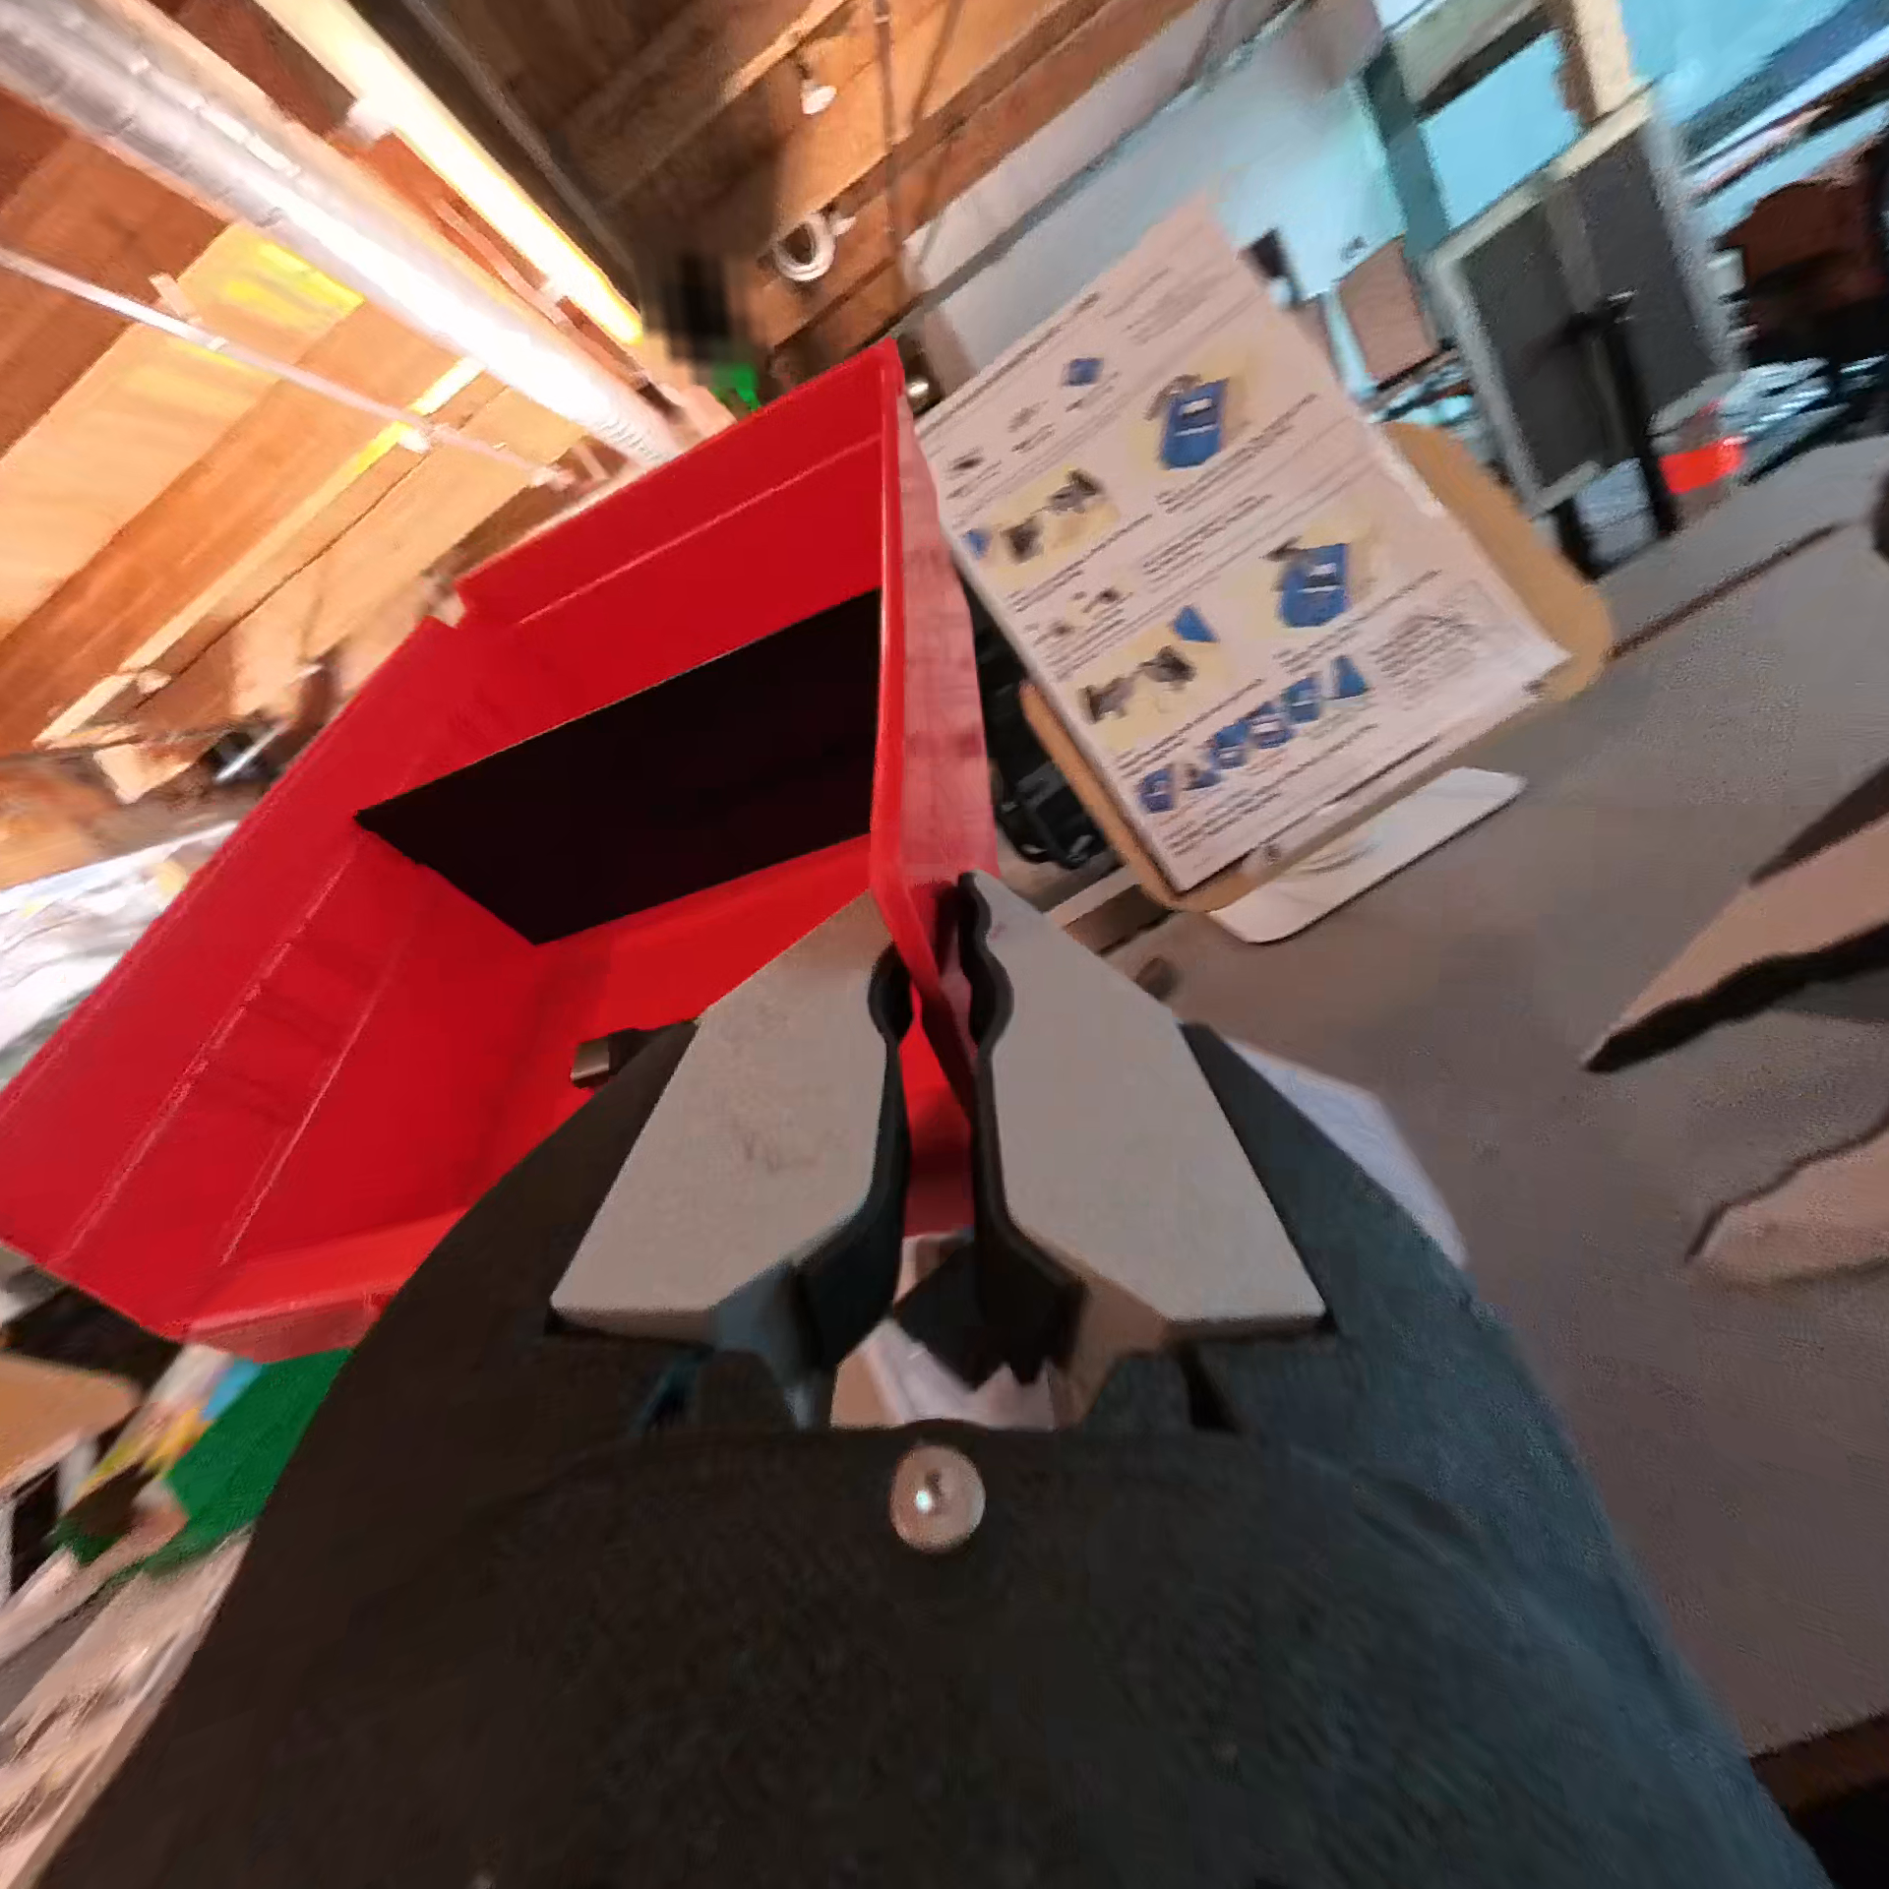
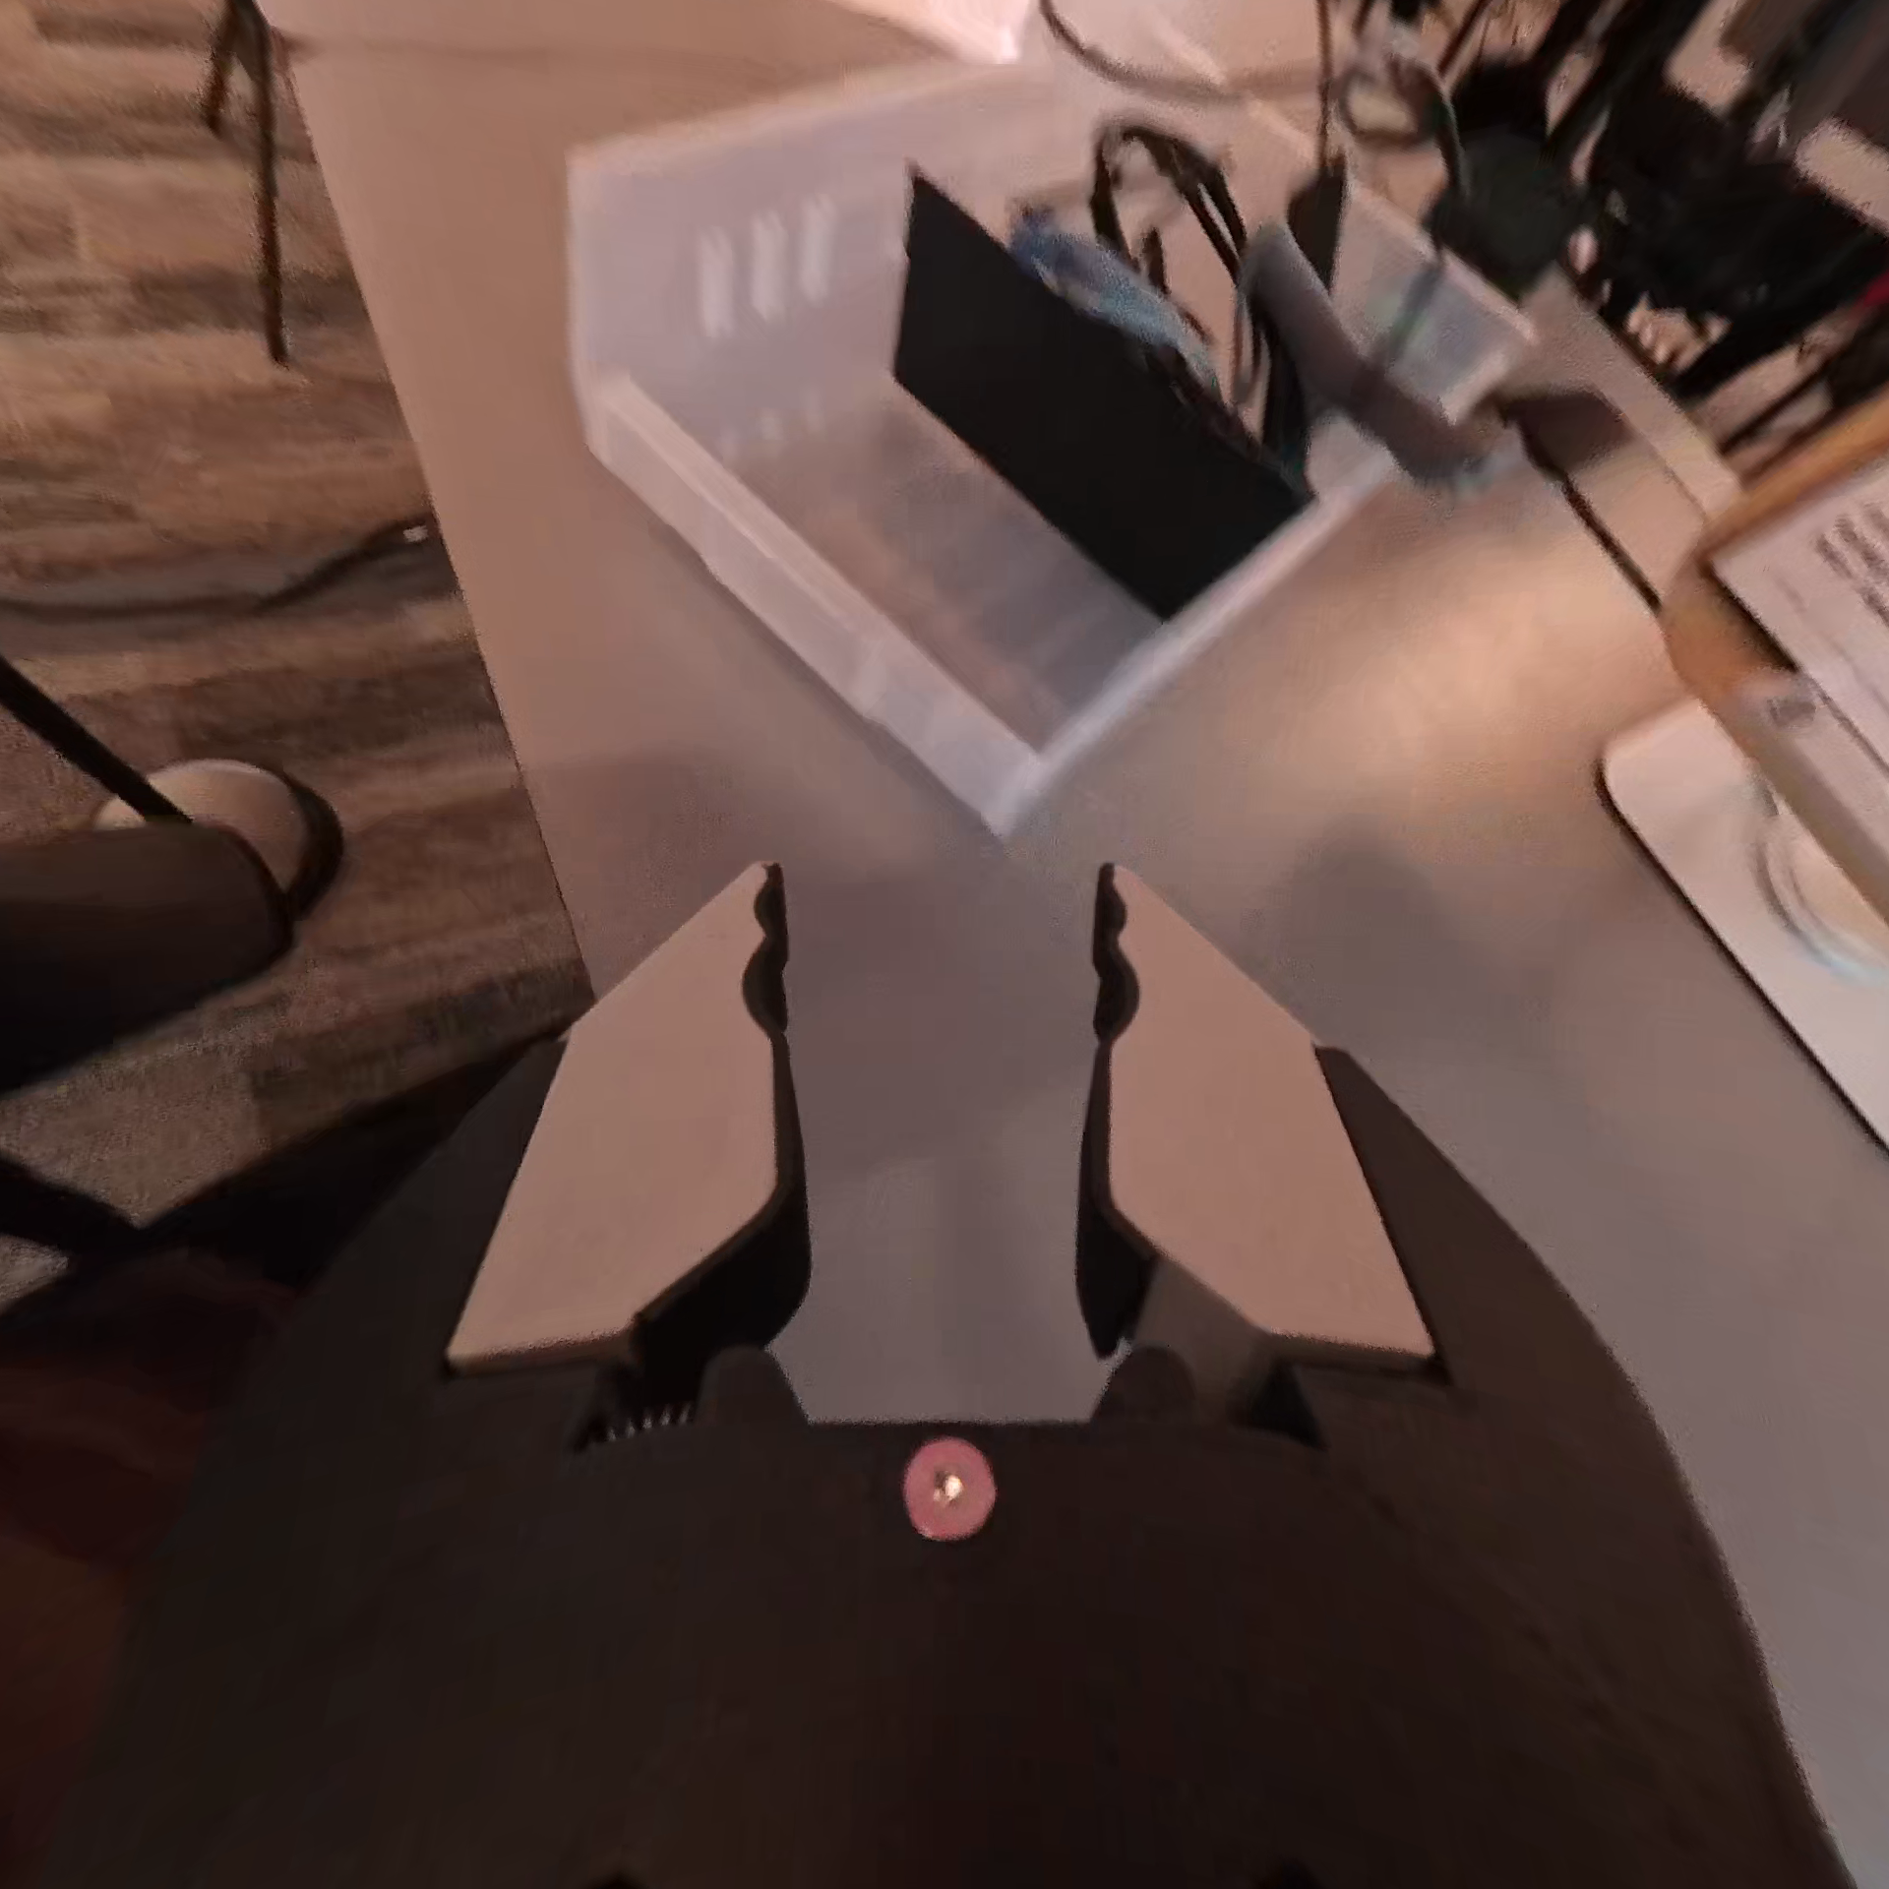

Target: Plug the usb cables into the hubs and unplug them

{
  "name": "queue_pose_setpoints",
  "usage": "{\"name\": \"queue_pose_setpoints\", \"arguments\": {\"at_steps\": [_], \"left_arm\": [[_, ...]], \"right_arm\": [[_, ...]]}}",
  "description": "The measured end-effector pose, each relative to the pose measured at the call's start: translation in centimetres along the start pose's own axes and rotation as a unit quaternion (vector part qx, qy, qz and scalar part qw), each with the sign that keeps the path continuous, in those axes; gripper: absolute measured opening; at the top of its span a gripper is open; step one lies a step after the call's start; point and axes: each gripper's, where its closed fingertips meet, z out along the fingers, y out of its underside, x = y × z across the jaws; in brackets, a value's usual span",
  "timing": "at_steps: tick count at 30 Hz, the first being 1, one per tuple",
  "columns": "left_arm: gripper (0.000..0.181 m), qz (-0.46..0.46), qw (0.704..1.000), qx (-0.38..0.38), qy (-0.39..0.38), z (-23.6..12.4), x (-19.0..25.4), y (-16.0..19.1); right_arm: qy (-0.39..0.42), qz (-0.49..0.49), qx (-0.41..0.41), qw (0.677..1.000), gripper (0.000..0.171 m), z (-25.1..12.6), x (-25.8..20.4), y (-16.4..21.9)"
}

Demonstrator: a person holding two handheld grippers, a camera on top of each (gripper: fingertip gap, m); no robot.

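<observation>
Left gripper (image 1: 946, 920) clamped on the thin side wall of a glossy red plastic bin (image 1: 429, 1022), lifted and tilted in the air; right gripper (image 2: 940, 920) spread wide over a matte grey table (image 2: 1329, 920).

The red bin has ribbed walls and a flat black divider (image 1: 654, 777). On the table, a frosted clear bin (image 2: 818, 532) with slotted walls holds another black divider (image 2: 1084, 409), behind it blurred black cables (image 2: 1176, 204); hubs cannot be made out.

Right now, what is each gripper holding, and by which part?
The left gripper pinches the red plastic bin by its side wall's rim. The right gripper is open, holding nothing.
</observation>
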Motion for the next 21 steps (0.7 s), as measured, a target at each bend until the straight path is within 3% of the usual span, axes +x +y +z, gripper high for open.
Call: {"name": "queue_pose_setpoints", "arguments": {"at_steps": [1,7,12,17,21], "left_arm": [[0.002,0.0,1.0,0.005,0.023,0.5,1.9,-0.7],[0.003,0.035,0.983,0.009,0.181,2.6,16.8,-3.2],[0.004,0.026,0.956,0.015,0.292,3.6,28.9,-2.1],[0.005,-0.016,0.926,-0.041,0.376,3.9,38.4,0.7],[0.008,-0.111,0.887,-0.113,0.435,3.5,42.5,1.6]], "right_arm": [[0.01,0.01,-0.014,1.0,0.06,-1.5,1.4,1.8],[0.071,0.074,-0.044,0.994,0.062,-11.3,7.1,11.6],[0.095,0.127,-0.078,0.984,0.055,-17.6,8.3,19.2],[0.119,0.141,-0.102,0.978,0.055,-19.9,8.9,22.9],[0.123,0.139,-0.09,0.978,0.058,-19.3,9.0,22.0]]}}
